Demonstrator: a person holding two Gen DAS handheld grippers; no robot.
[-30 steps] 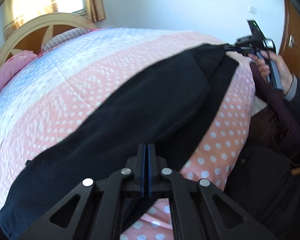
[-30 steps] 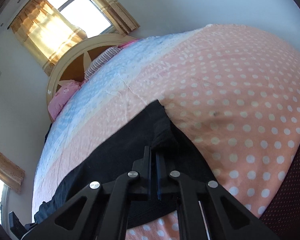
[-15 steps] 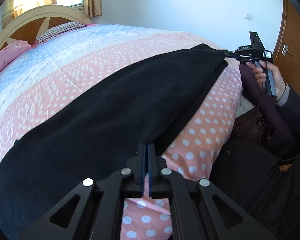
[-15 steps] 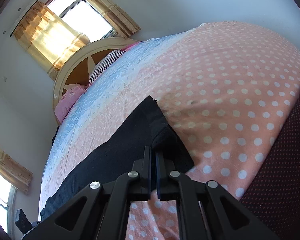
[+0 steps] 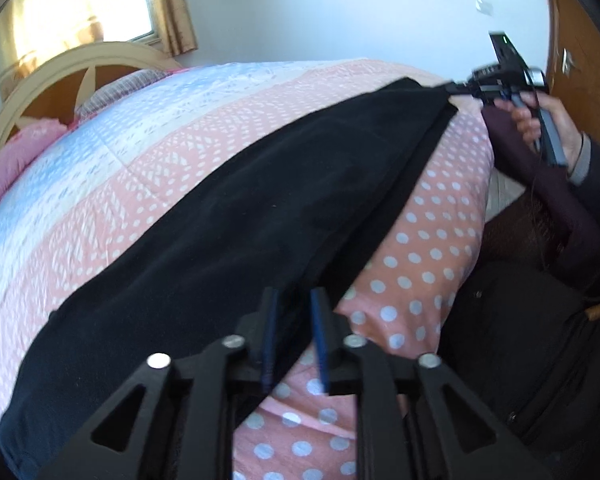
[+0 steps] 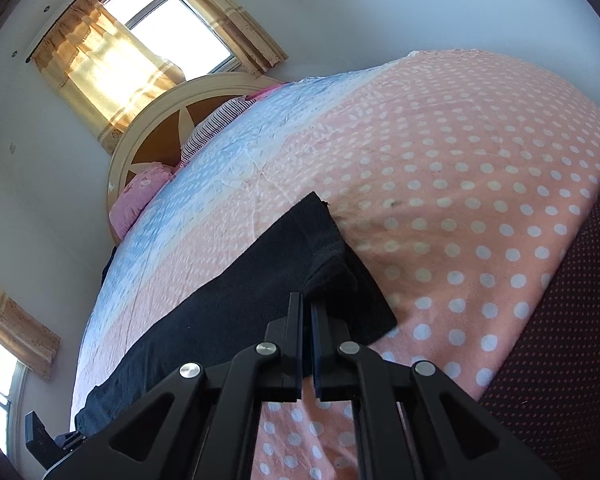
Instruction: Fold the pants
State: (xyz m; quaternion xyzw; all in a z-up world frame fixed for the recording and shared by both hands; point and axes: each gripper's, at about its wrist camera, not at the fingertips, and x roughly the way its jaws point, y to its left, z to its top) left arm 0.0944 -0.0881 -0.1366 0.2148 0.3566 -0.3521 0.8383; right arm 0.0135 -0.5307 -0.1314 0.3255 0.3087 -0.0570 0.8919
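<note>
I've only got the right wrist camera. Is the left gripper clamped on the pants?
Observer: No. The left gripper has just been opening. The edge of the pants lies between its jaws, and the pads don't press on it.
Operator: Do the layers line up?
Observer: Not quite. Along the near side a lower layer sticks out past the top one.
Operator: What's behind my right gripper?
Observer: A wooden door, just beyond the hand holding it.

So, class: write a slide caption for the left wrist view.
Left gripper opening over black pants laid across a polka-dot quilt.
</note>
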